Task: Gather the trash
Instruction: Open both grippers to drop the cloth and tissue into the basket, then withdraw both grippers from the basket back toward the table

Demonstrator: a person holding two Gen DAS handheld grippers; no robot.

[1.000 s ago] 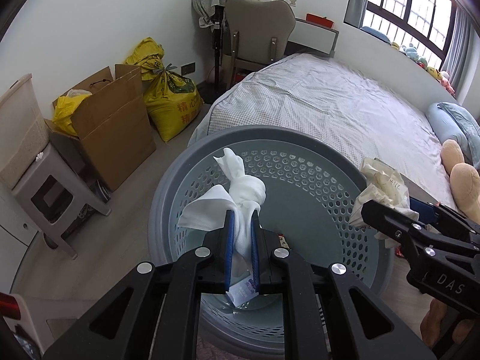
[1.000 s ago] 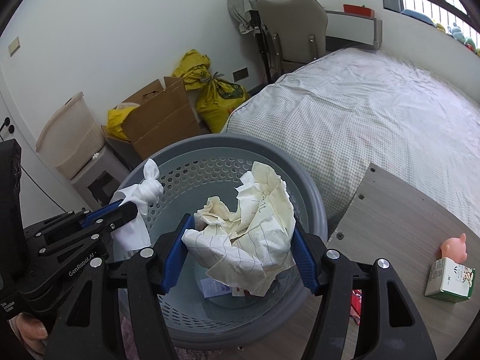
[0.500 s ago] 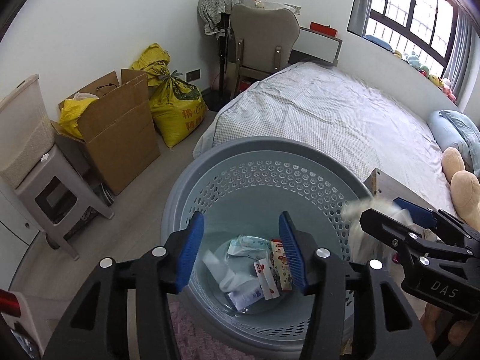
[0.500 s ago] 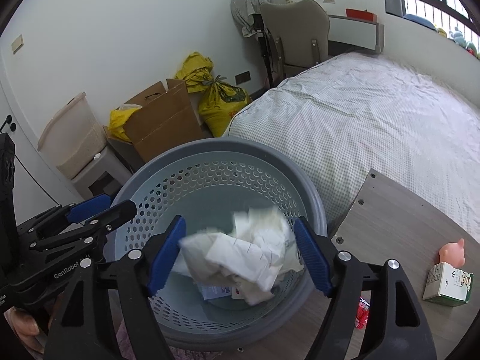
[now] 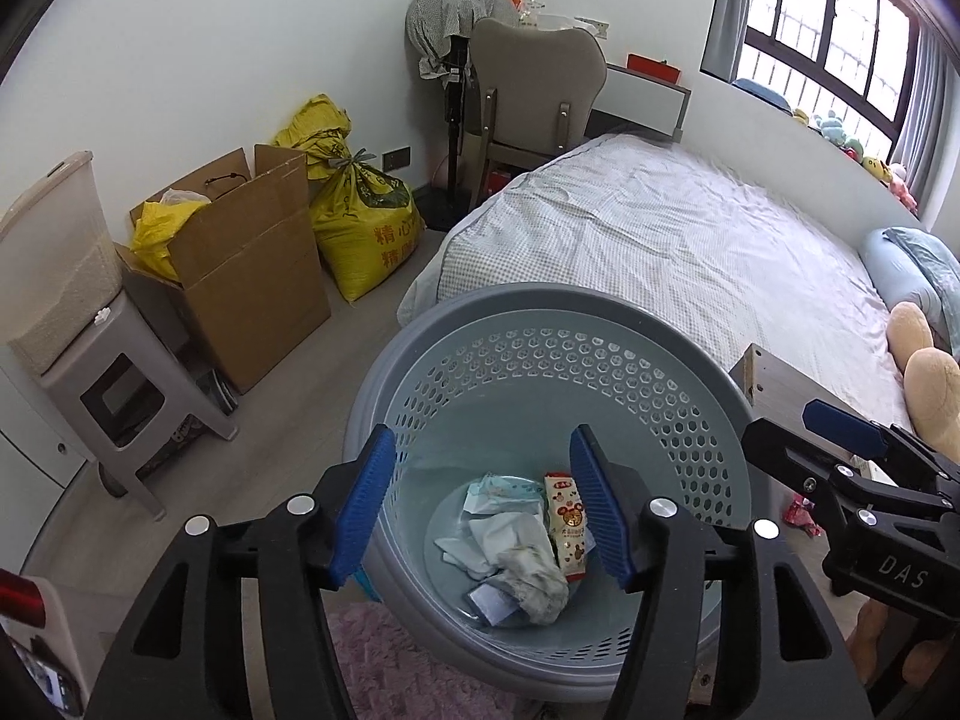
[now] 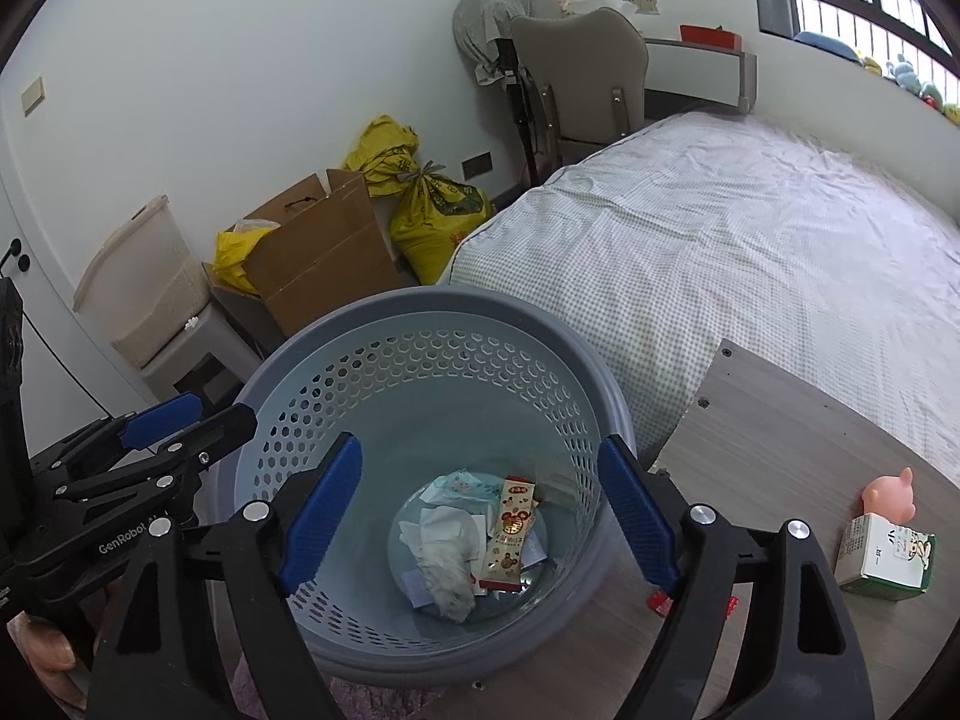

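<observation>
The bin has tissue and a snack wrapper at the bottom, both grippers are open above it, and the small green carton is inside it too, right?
Not quite. The carton is not in the bin; the right wrist view shows it on the wooden board, beside a pink toy. The rest holds: tissue and snack wrapper lie at the bottom, left gripper and right gripper open.

a cardboard box (image 5: 240, 264) beside a yellow sack (image 5: 366, 234); a chair (image 5: 534, 96) by the bed (image 5: 672, 252).

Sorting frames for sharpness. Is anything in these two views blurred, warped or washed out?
Left wrist: sharp; fisheye bends the walls, corners are black, and the window is blown out. Right wrist: also sharp, same bending and dark corners; the trash in the basket reads clearly.
</observation>
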